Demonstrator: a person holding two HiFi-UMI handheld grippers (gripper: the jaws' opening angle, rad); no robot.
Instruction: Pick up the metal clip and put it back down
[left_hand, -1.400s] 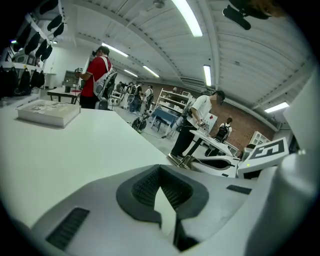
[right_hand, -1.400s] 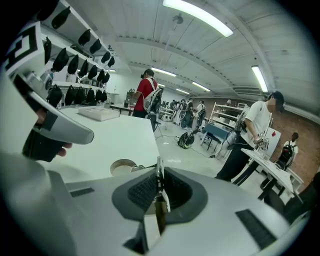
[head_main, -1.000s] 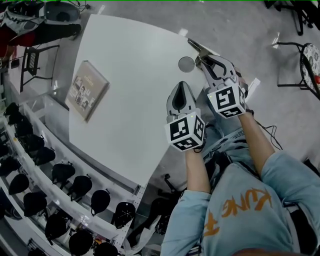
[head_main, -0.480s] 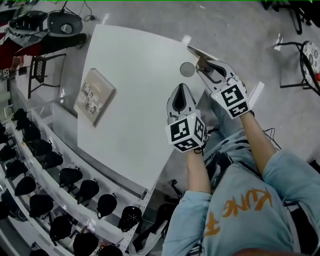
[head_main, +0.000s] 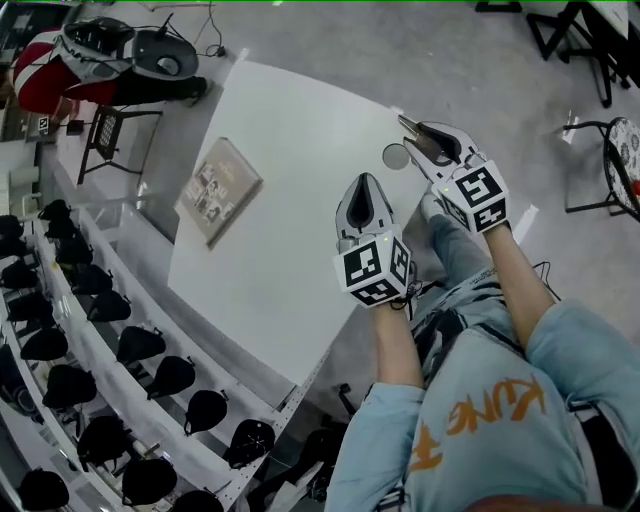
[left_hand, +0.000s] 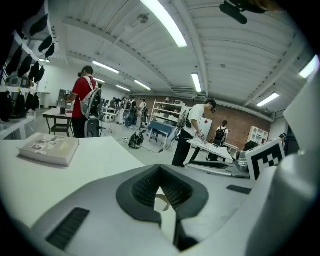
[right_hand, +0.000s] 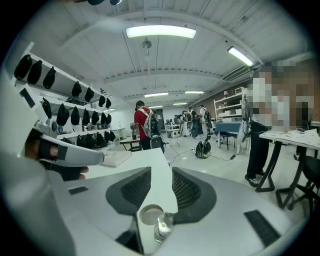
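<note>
A small metal clip (right_hand: 161, 227) lies on the white table (head_main: 290, 140) beside a round hole (head_main: 396, 156), close to the table's right edge. My right gripper (head_main: 418, 135) hangs over that spot. Its jaws have just been opening and stand wide in the right gripper view (right_hand: 161, 172). The clip shows low between them, untouched by either pad. In the head view the clip is hidden under this gripper. My left gripper (head_main: 364, 182) hovers to the left of the right one, above the table. Its tips meet (left_hand: 160, 169) with nothing held.
A book (head_main: 218, 190) lies on the table's left part. Shelves of black caps (head_main: 90, 340) run along the left. A black chair (head_main: 610, 150) stands at the right. People (left_hand: 85, 107) stand farther back in the room, one beside other tables (left_hand: 210, 150).
My right gripper's jaws have spread and it has lifted from the table edge. The left gripper has risen too. The head view has shifted, so the table sits further right.
</note>
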